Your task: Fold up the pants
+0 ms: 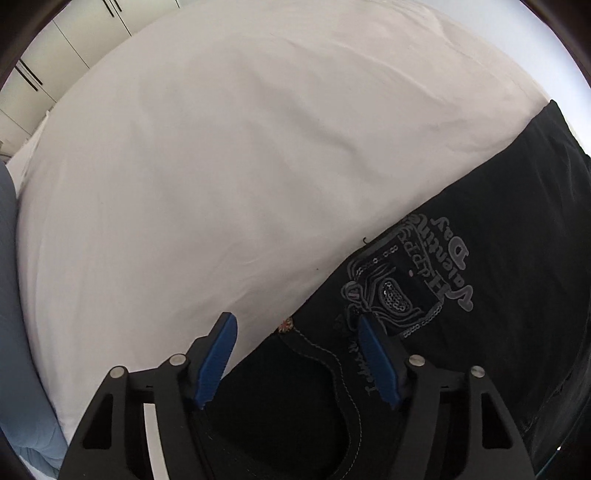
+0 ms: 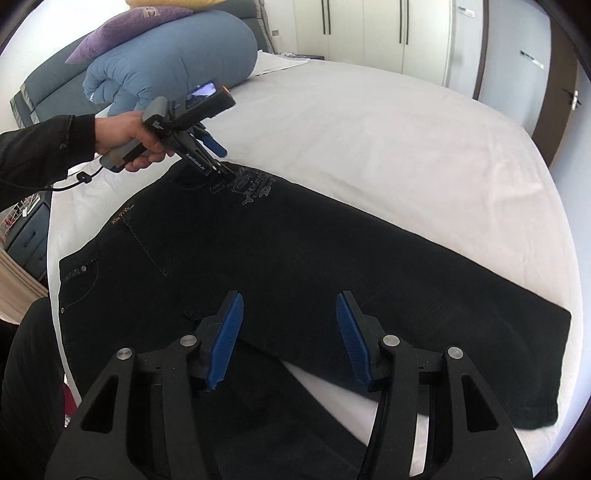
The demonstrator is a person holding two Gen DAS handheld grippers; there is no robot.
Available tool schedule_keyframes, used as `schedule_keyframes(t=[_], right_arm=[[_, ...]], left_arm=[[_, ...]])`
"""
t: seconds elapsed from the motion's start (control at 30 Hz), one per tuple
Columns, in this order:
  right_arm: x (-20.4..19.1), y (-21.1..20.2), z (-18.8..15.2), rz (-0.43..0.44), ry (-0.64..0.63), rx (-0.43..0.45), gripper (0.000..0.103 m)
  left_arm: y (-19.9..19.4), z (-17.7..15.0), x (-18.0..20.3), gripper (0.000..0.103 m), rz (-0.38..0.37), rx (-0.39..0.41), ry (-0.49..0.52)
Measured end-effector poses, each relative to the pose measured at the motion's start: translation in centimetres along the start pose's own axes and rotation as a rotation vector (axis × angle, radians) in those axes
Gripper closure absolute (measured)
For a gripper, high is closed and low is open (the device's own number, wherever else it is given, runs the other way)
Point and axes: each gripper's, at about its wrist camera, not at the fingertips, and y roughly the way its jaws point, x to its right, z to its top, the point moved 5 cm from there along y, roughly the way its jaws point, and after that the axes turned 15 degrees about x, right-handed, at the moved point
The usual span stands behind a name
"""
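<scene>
Black pants (image 2: pixel 295 258) lie spread flat on a white bed (image 2: pixel 388 129), waist at the left, legs running to the right. A grey printed emblem (image 1: pixel 402 284) sits near the pants' far upper edge. My left gripper (image 1: pixel 295 325) is open, its blue pads straddling that far waist corner by a pocket seam; it also shows in the right wrist view (image 2: pixel 223 162), held by a hand. My right gripper (image 2: pixel 290 306) is open and empty, low over the crotch area where the two legs part.
A rolled blue duvet (image 2: pixel 166 62) and a purple pillow (image 2: pixel 122 33) lie at the head of the bed. White wardrobes (image 2: pixel 388 33) stand behind. A dark nightstand (image 2: pixel 29 240) is at the left. Bare white sheet lies beyond the pants.
</scene>
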Motion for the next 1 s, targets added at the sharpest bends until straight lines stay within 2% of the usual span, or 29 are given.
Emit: schedule_keyframes(t=[0.07, 0.13, 0.2, 0.23, 0.27, 0.3, 0.37, 0.6, 0.73, 0.77, 0.87, 1.0], right_arm=[[-0.7, 0.3, 0.1, 0.012, -0.001, -0.006, 0.052], [-1.2, 0.5, 0.6, 0.029, 0.001, -0.004, 0.052], [-1.6, 1.0, 1.1, 0.031, -0.003, -0.002, 0.052], [-1.4, 1.1, 1.4, 0.033, 0.000, -0.002, 0.052], [-1.3, 1.5, 1.7, 0.035, 0.002, -0.002, 0.052], [-1.3, 1.9, 2.0, 0.038, 0.002, -0.002, 0.052], [-1.2, 2.5, 2.7, 0.036, -0.015, -0.002, 0.052], [-0.3, 5.1, 5.8, 0.053, -0.065, -0.001, 0.052], [-0.9, 7.5, 8.1, 0.077, -0.156, -0.008, 0.052], [-1.3, 8.2, 8.5, 0.081, -0.187, -0.022, 0.052], [-2.3, 10.4, 9.5, 0.112, -0.250, -0.055, 0.053], [-2.6, 13.5, 10.0, 0.122, -0.339, -0.137, 0.063]], left_arm=[[0.4, -0.3, -0.3, 0.032, -0.028, -0.023, -0.016], [0.5, -0.5, -0.2, 0.036, -0.043, -0.030, -0.002], [0.1, -0.6, 0.3, 0.057, -0.075, -0.031, 0.008], [-0.2, -0.6, 0.6, 0.063, -0.085, -0.030, 0.012], [-0.4, -0.6, 0.5, 0.077, -0.078, -0.027, 0.017], [-0.8, -0.7, 0.2, 0.083, -0.065, -0.021, 0.014], [-1.5, -0.9, 0.2, 0.088, -0.069, 0.006, 0.010], [-6.8, -2.0, 0.8, 0.092, -0.010, 0.189, 0.026], [-9.8, -3.3, 2.2, 0.092, 0.039, 0.282, 0.080], [-9.8, -3.4, 3.7, 0.092, 0.045, 0.298, 0.088], [-11.3, -3.7, 4.4, 0.092, 0.057, 0.334, 0.103], [-11.9, -3.5, 3.7, 0.092, 0.059, 0.364, 0.099]])
